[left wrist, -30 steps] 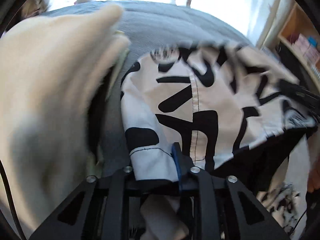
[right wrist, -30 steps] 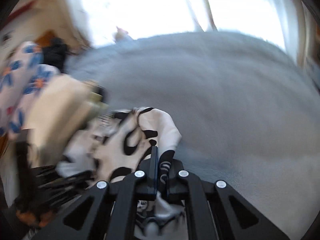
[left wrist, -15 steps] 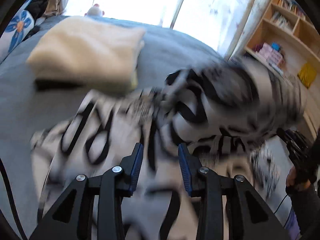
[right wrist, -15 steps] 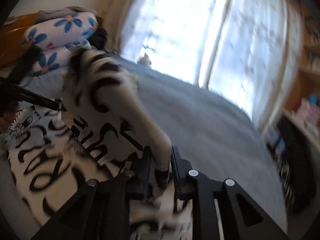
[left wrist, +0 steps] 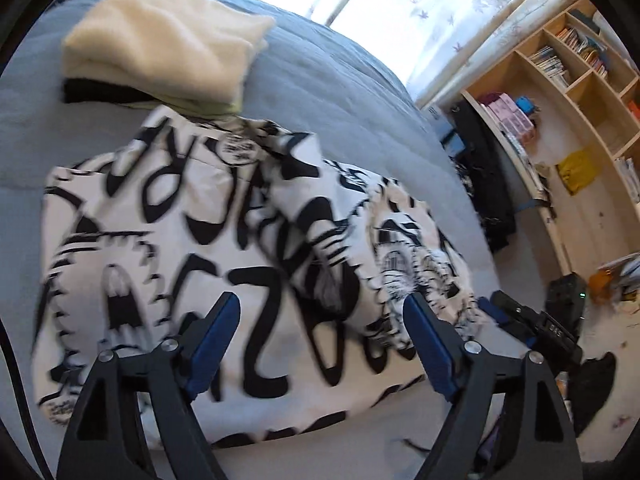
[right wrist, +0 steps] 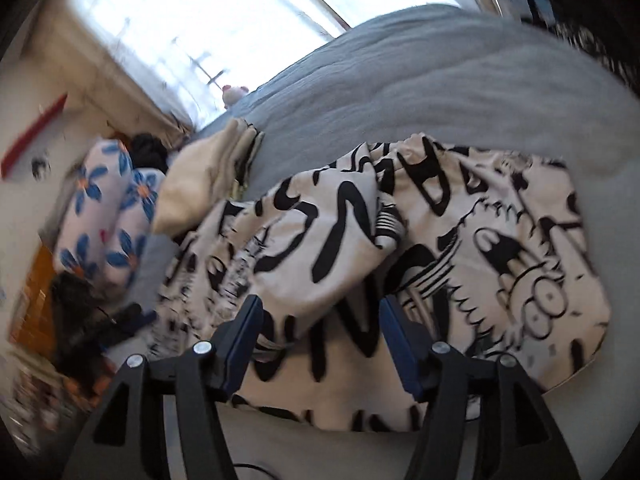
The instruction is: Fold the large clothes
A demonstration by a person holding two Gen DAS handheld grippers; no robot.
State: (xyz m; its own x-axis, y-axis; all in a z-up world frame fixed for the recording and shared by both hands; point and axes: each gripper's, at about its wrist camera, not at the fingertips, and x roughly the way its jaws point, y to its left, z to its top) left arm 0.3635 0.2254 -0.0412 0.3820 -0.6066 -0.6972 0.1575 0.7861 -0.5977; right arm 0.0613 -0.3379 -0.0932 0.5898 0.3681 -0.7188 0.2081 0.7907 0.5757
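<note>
1. The left gripper (left wrist: 318, 320) hangs with its jaws spread wide and nothing between them, directly over the near edge of the black-and-white printed garment (left wrist: 224, 248).
2. The right gripper (right wrist: 320, 324) is likewise spread and empty, over the same garment (right wrist: 480, 264), where a loose flap, perhaps a sleeve, lies doubled across the middle just ahead of its fingers.
3. The garment lies flat on the grey bed cover (left wrist: 332, 92), its long axis running side to side across both views. It is straight ahead of and below both grippers, so neither is clearly nearer. As I judge it, the next fold would start from that near edge or from the loose flap.
4. Just beyond the garment's far edge, touching or nearly so, sits a stack of folded clothes (left wrist: 160, 40) topped by a cream piece.
5. Further off: flowered pillows (right wrist: 108, 216) at the left in the right wrist view, a bright window (right wrist: 208, 12) behind the bed, and a wooden bookshelf (left wrist: 568, 92) along the right wall.
</note>
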